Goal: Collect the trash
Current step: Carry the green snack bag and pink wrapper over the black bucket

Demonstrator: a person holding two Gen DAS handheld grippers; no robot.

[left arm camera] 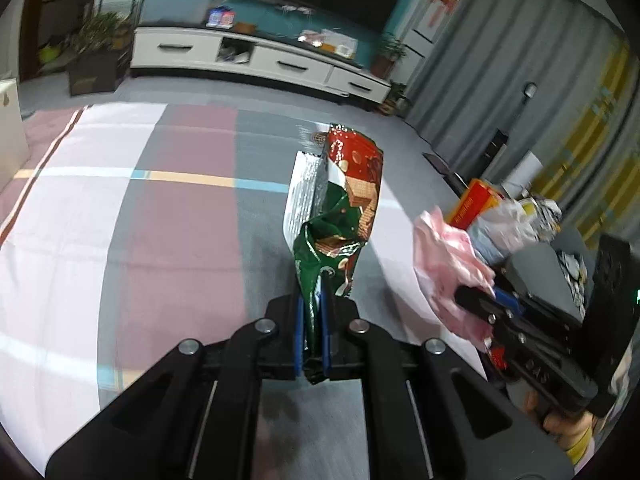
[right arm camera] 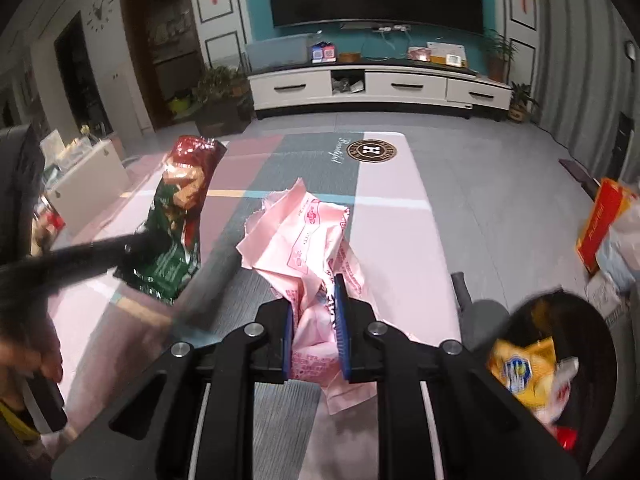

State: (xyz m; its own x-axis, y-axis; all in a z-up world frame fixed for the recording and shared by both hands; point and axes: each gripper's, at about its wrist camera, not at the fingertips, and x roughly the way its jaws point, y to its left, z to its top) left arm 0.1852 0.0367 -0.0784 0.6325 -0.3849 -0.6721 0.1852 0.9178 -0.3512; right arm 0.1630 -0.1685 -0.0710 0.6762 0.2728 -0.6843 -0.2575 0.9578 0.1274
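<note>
In the left wrist view my left gripper (left arm camera: 313, 300) is shut on a green and red wafer wrapper (left arm camera: 344, 208), which stands up from the blue pads above the checked cloth (left arm camera: 160, 220). The same wafer wrapper (right arm camera: 180, 216) shows at the left of the right wrist view, with the left gripper a dark blur across it. My right gripper (right arm camera: 314, 312) is shut on a crumpled pink plastic bag (right arm camera: 304, 240). That pink bag (left arm camera: 444, 264) also appears at the right of the left wrist view, held in the right gripper (left arm camera: 492, 300).
A black bin (right arm camera: 600, 352) holding yellow and red wrappers sits at the lower right. Beside it on the floor is a red box (right arm camera: 598, 224) and a pile of bags (left arm camera: 504, 220). A white TV cabinet (right arm camera: 380, 88) and potted plants stand at the back.
</note>
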